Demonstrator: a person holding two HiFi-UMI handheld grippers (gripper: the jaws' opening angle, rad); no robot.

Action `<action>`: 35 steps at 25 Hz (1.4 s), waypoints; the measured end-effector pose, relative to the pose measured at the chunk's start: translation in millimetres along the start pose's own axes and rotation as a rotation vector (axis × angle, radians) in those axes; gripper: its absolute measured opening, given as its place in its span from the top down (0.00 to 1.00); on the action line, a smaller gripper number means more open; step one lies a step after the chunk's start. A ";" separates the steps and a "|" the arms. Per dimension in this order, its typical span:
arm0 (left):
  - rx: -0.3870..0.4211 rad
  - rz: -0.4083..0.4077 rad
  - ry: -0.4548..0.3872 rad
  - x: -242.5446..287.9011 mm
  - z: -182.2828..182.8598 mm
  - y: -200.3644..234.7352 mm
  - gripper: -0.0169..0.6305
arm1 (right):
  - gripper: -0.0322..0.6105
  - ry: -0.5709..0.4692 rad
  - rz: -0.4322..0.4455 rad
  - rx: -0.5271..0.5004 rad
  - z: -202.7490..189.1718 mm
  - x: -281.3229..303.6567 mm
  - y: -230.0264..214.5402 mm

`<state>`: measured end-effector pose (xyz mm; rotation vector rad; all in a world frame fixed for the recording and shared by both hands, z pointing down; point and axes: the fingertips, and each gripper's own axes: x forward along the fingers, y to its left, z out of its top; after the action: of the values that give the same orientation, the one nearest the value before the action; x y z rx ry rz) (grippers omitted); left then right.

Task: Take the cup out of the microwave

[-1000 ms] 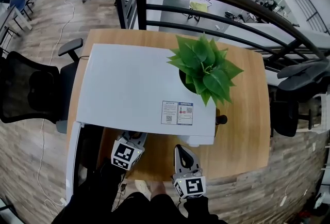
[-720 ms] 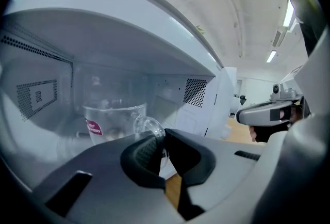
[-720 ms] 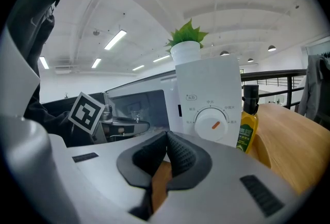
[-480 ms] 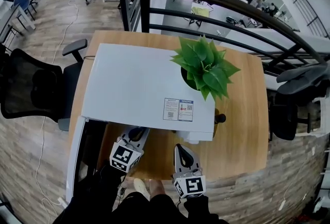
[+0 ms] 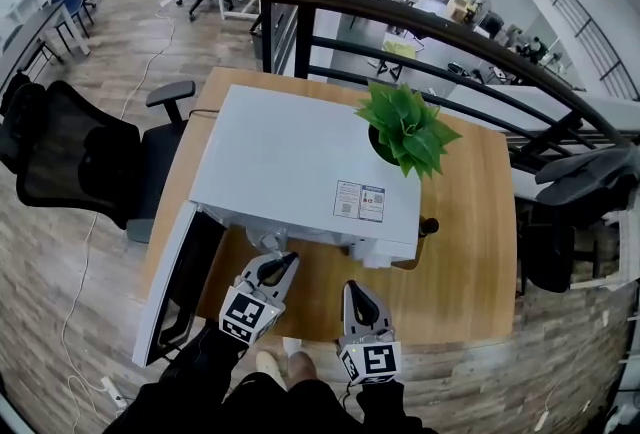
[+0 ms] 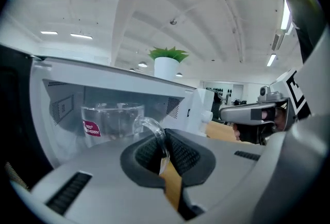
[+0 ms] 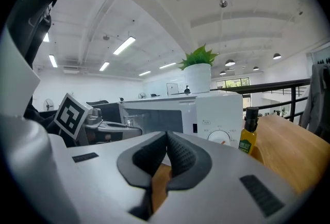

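The left gripper [image 6: 164, 146] is clamped on the curved handle [image 6: 153, 127] of the clear glass cup with a red label [image 6: 111, 121], just ahead of its jaws in the mouth of the open white microwave [image 6: 108, 76]. Draw it straight back and level, because the cup could pivot on that thin handle. The right gripper [image 7: 166, 155], pinched together on nothing, hovers alongside.

The glass cup [image 6: 111, 120] just ahead of the left gripper [image 6: 164, 149] carries a red label [image 6: 91, 128] reading "RED CHERRY". Ahead and to the right of the right gripper [image 7: 166, 152], the green label [image 7: 247, 141] on a bottle [image 7: 250, 124] is too small to read. Beyond both grippers, the sticker [image 5: 360, 201] on top of the microwave [image 5: 290, 157] shows square codes, but its print is illegible.
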<state>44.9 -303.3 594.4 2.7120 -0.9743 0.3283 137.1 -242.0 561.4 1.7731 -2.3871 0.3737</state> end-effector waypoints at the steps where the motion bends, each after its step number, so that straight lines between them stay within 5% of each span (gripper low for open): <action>1: 0.001 0.003 -0.004 -6.7 -0.1 -3.9 0.94 | 0.93 -0.006 0.005 -0.002 1.6 -3.8 4.5; 21: 0.063 0.118 -0.102 -168.1 48.7 -63.6 0.94 | 0.93 -0.149 0.078 -0.072 50.8 -92.9 104.1; 35: 0.125 0.128 -0.158 -272.8 58.8 -125.9 0.94 | 0.93 -0.228 0.096 -0.114 66.5 -172.8 160.8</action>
<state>-71.5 -65.1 441.3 2.8294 -1.2122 0.2067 36.2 -58.1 434.4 1.7390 -2.5949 0.0451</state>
